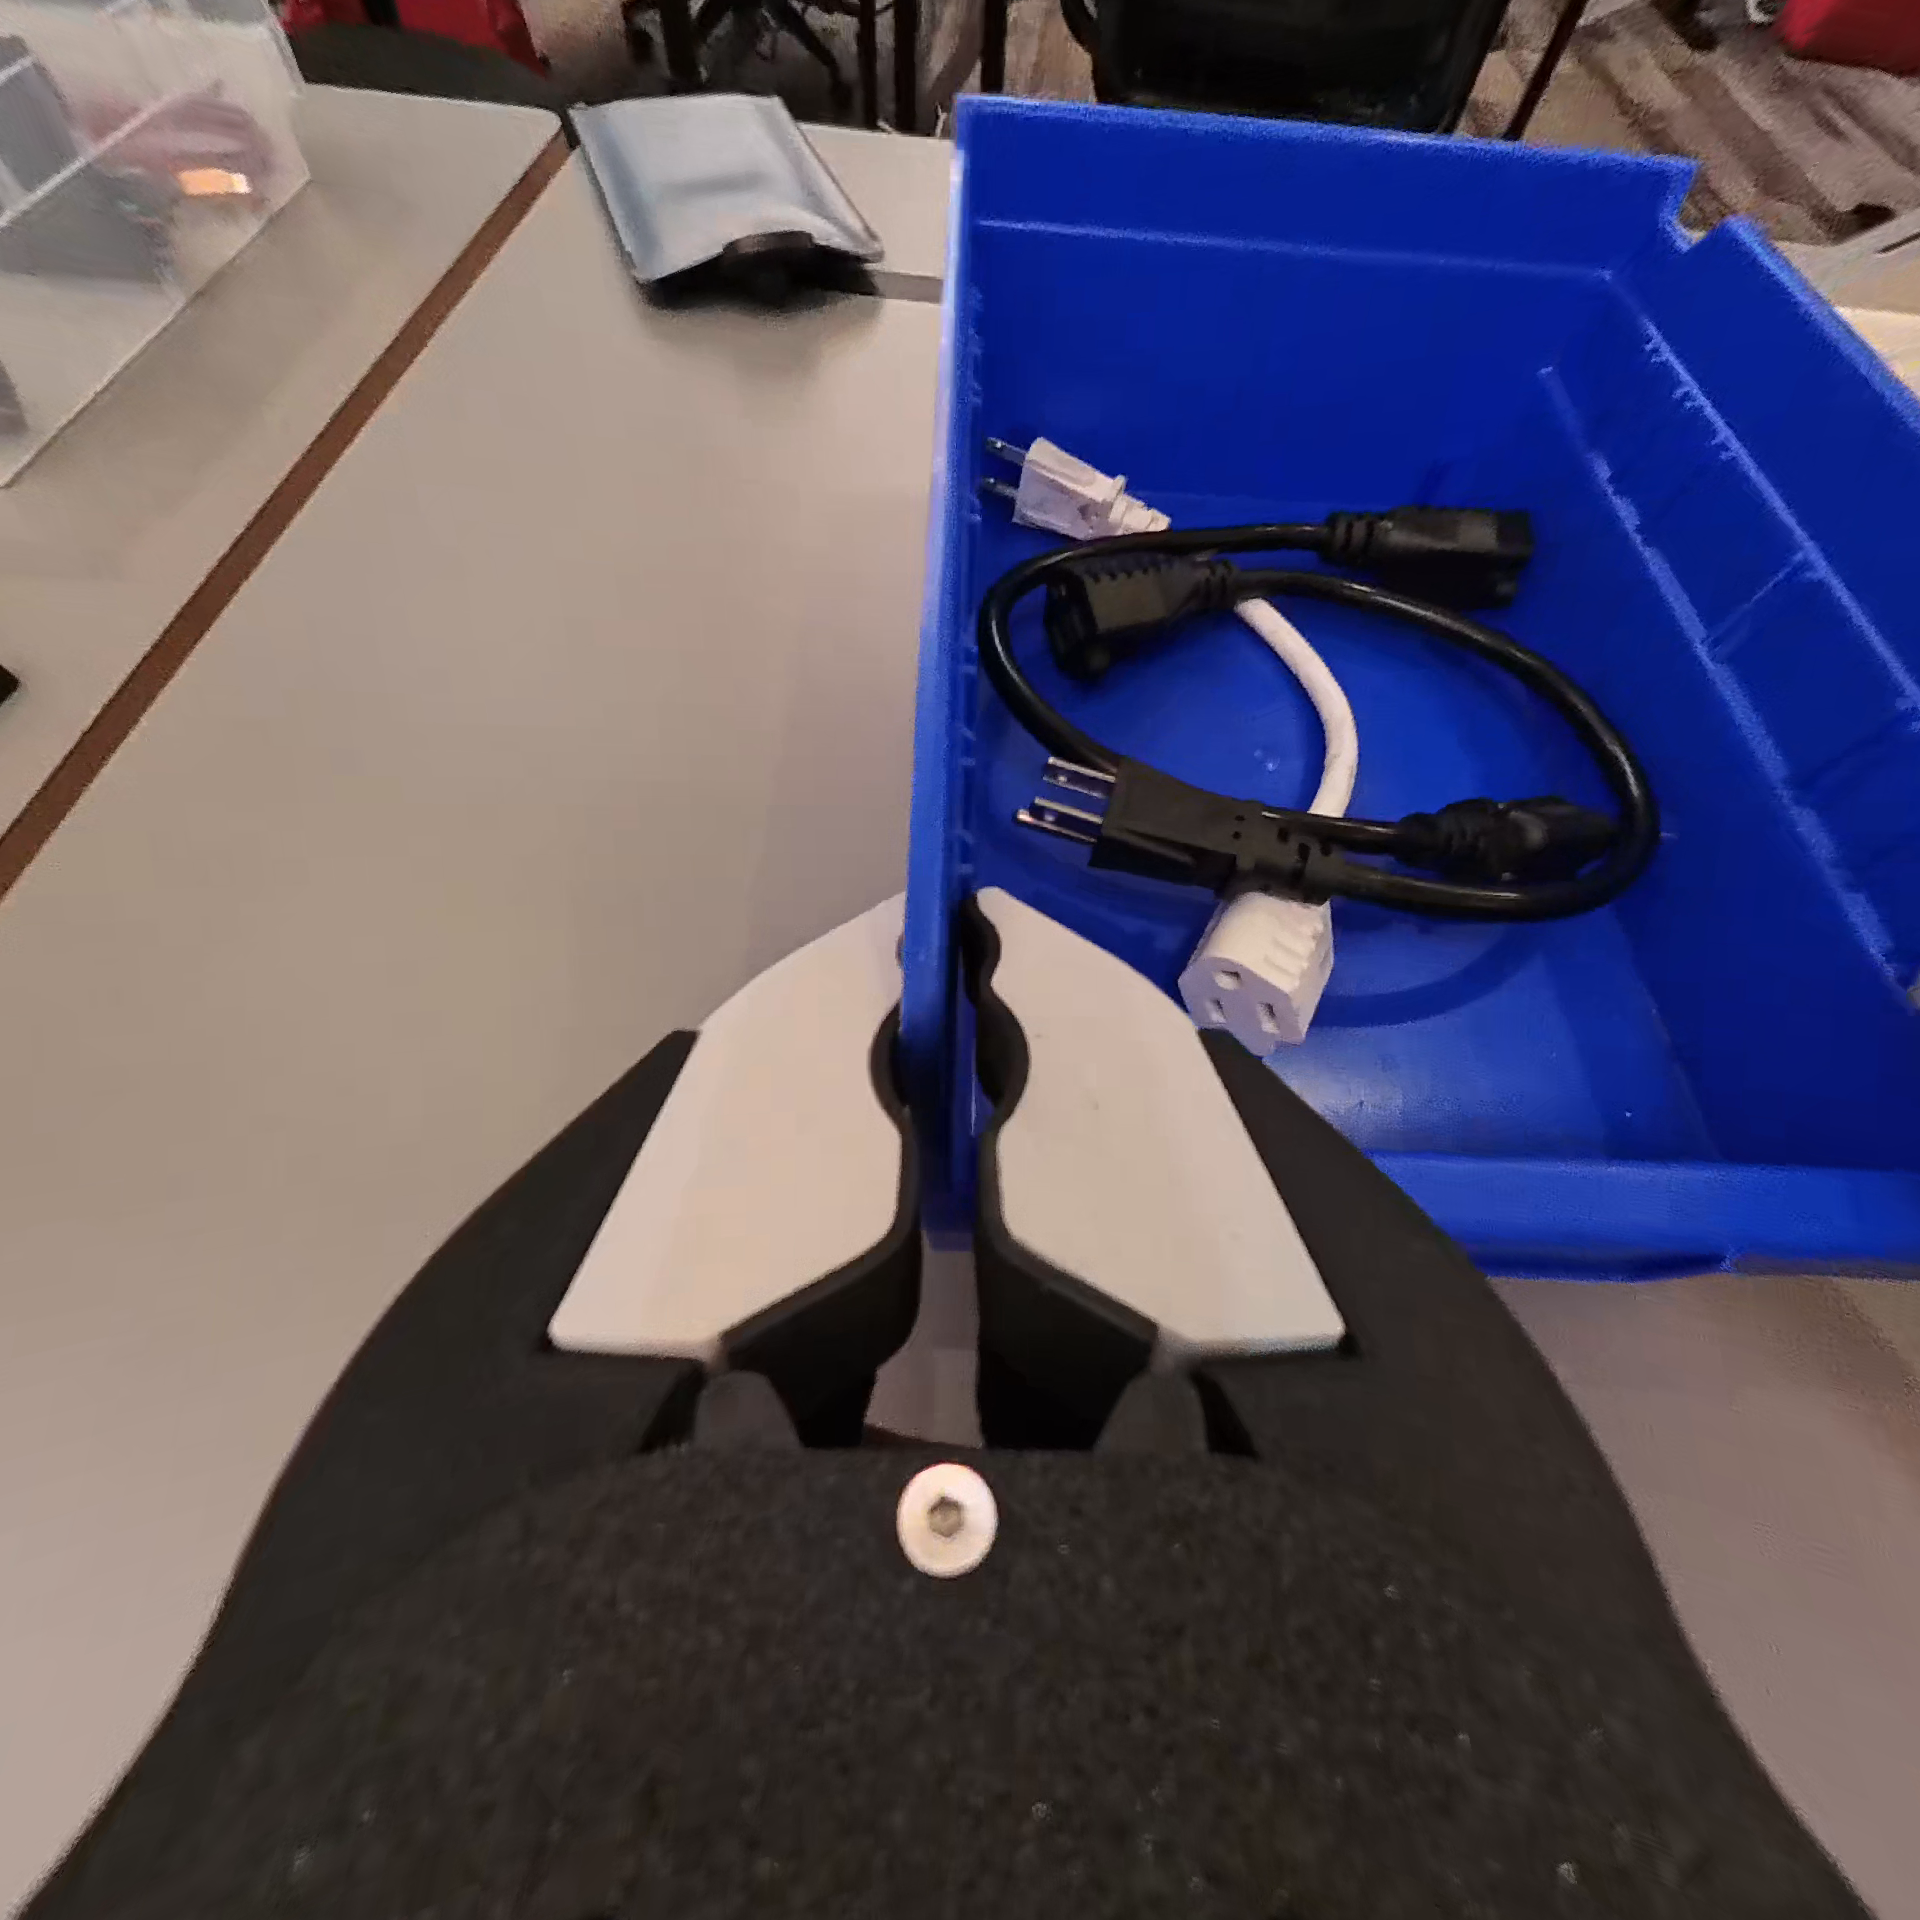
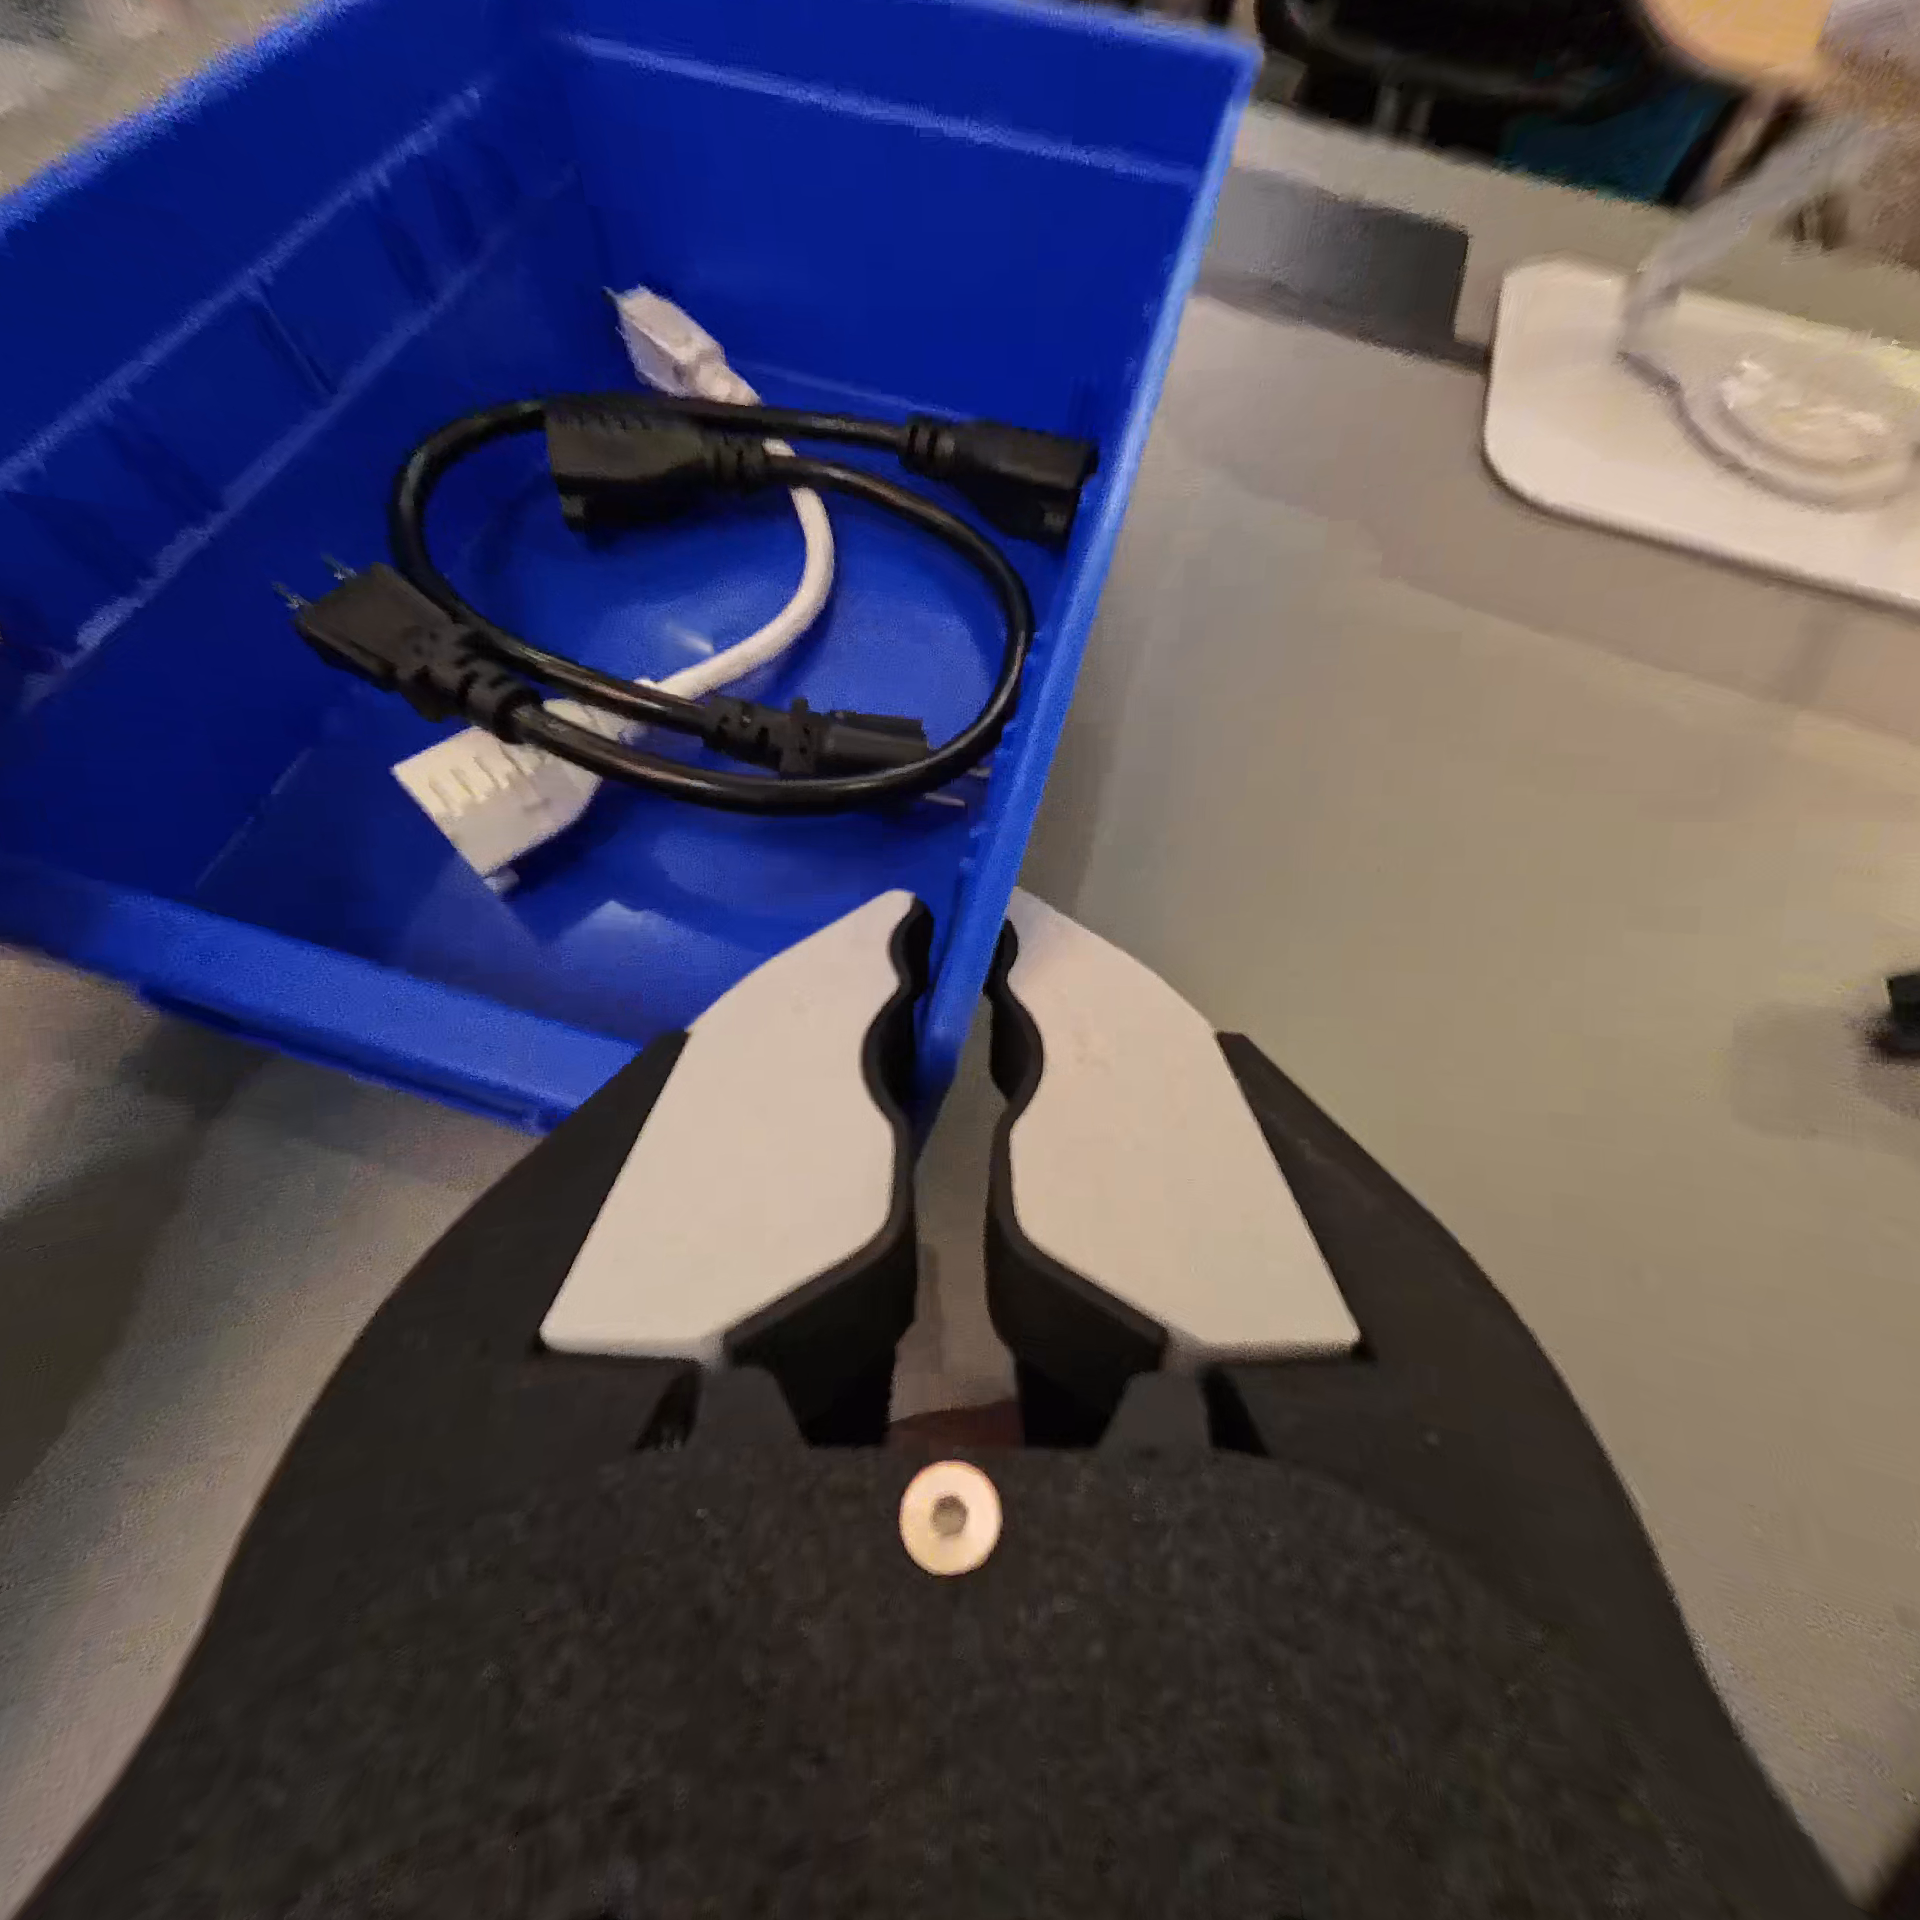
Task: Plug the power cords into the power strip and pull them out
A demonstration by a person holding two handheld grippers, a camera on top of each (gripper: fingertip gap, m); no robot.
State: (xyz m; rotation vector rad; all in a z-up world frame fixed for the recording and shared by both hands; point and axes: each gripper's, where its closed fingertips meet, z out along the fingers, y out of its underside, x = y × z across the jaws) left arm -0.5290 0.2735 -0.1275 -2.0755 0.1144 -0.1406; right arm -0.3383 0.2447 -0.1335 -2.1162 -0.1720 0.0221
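Bin (image 1: 1299,343), blue, is clamped at two side walls: left gripper (image 1: 940,935) closes on one wall, right gripper (image 2: 961,940) on the opposite. Black cords (image 1: 1475,675) and white cord (image 1: 1335,727) lie inside, just beyond the fingertips, unplugged.

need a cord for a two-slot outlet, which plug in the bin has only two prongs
The white plug, by the bin wall. The black plug nearer the left gripper has three prongs.
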